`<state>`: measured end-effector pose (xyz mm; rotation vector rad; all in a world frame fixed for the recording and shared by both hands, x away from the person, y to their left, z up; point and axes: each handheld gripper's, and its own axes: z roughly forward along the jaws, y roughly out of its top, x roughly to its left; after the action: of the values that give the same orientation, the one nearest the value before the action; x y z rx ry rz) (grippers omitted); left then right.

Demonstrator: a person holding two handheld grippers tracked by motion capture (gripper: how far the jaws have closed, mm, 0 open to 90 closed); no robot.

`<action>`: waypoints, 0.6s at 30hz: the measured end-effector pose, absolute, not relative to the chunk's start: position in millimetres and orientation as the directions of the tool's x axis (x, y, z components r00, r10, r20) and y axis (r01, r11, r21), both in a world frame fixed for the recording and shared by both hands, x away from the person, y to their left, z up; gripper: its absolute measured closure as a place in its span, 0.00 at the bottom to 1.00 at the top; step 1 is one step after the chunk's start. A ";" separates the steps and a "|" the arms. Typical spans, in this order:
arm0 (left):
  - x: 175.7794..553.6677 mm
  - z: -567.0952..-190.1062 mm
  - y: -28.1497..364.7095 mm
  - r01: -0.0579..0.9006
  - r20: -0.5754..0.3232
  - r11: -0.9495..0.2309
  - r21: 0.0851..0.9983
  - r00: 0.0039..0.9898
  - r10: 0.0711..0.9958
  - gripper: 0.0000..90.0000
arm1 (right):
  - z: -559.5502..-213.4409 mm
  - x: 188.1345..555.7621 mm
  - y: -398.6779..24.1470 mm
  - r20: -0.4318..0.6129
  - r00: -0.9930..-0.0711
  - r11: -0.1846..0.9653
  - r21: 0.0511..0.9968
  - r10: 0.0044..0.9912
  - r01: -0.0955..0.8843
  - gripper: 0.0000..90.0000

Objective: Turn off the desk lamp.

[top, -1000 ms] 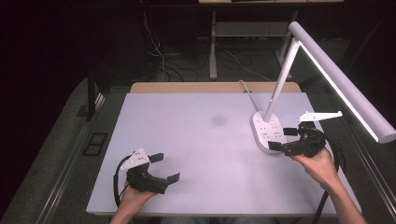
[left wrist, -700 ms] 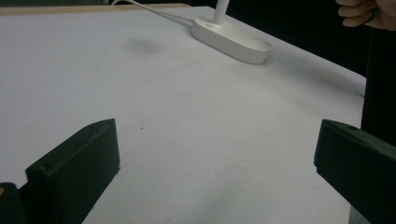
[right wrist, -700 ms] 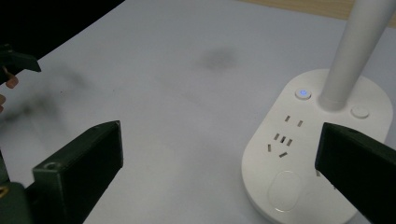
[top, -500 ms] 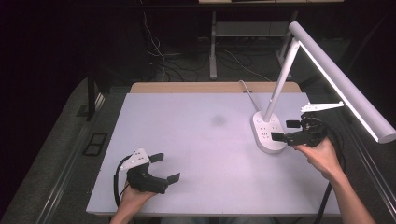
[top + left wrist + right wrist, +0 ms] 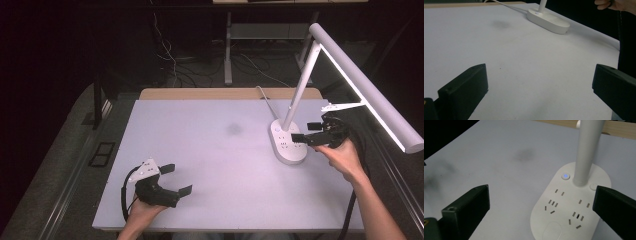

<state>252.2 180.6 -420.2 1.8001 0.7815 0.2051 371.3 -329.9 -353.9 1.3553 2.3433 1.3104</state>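
Overhead, right gripper [image 5: 305, 138] above lamp base [image 5: 287, 142] — jaws wide, empty; left gripper [image 5: 175, 179] likewise; no legible writing.

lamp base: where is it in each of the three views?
High view: lamp base right of centre, by the right gripper.
Left gripper view: upper middle, far across the table.
Right gripper view: lower right, between the open jaws.
Shared landmark: dark smudge on the table.
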 end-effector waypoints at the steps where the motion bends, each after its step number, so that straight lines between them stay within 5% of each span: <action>1: 252.2 -420.1 180.6 0.407 -0.232 -0.174 0.897 0.767 0.599 0.00 | -354.9 374.9 -331.6 0.285 -0.581 0.217 0.733 0.762 0.644 0.01; 8: 252.1 -419.8 181.2 0.406 -0.231 -0.173 0.897 0.766 0.600 0.00 | -361.5 386.0 -337.9 0.292 -0.565 0.211 0.720 0.772 0.661 0.08; 9: 252.0 -419.7 181.3 0.406 -0.233 -0.169 0.898 0.765 0.601 0.00 | -364.2 389.6 -339.5 0.288 -0.558 0.220 0.708 0.778 0.672 0.15; 17: 252.6 -419.0 181.8 0.404 -0.233 -0.163 0.900 0.763 0.603 0.00 | -374.1 399.3 -344.0 0.279 -0.530 0.207 0.701 0.801 0.683 0.27; 18: 252.6 -419.2 181.6 0.404 -0.234 -0.164 0.900 0.764 0.602 0.00 | -375.6 401.4 -344.8 0.270 -0.526 0.205 0.706 0.807 0.678 0.35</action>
<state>252.6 181.6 -419.2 1.7893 0.7842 0.2103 401.4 -344.8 -375.6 1.4381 2.3116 1.2209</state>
